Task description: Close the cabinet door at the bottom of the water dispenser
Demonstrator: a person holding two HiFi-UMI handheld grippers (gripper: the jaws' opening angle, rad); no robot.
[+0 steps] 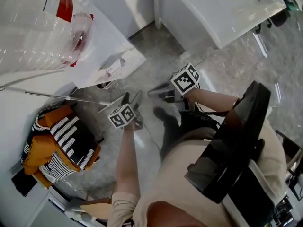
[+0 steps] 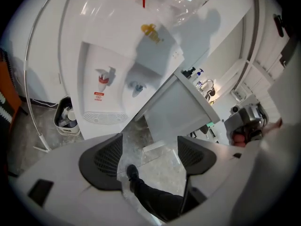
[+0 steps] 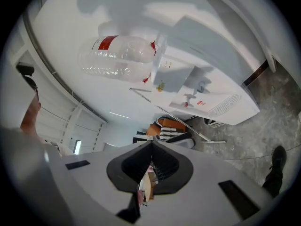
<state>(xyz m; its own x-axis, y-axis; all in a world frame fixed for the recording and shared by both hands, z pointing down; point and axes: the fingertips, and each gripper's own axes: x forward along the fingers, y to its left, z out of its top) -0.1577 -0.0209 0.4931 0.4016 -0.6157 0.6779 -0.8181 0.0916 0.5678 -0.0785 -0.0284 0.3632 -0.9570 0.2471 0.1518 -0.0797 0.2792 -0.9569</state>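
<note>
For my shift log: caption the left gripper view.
Open, empty left claw points at the water dispenser; person's shoe below.

A grey mottled floor (image 1: 236, 70) meets a white table (image 1: 222, 13), an orange-and-striped bundle (image 1: 61, 141) lying nearby.

Orange-and-black striped bag (image 1: 61, 143) slumped on the grey marbled floor (image 1: 227, 72), with a thin metal rod (image 1: 57, 96) running just above it. A small bin (image 2: 60, 126) holds bottles.

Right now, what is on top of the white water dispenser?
A big clear water bottle with a red label sits neck-down on the water dispenser. Its mouth is covered where it enters the top, so that part cannot be seen.
</note>
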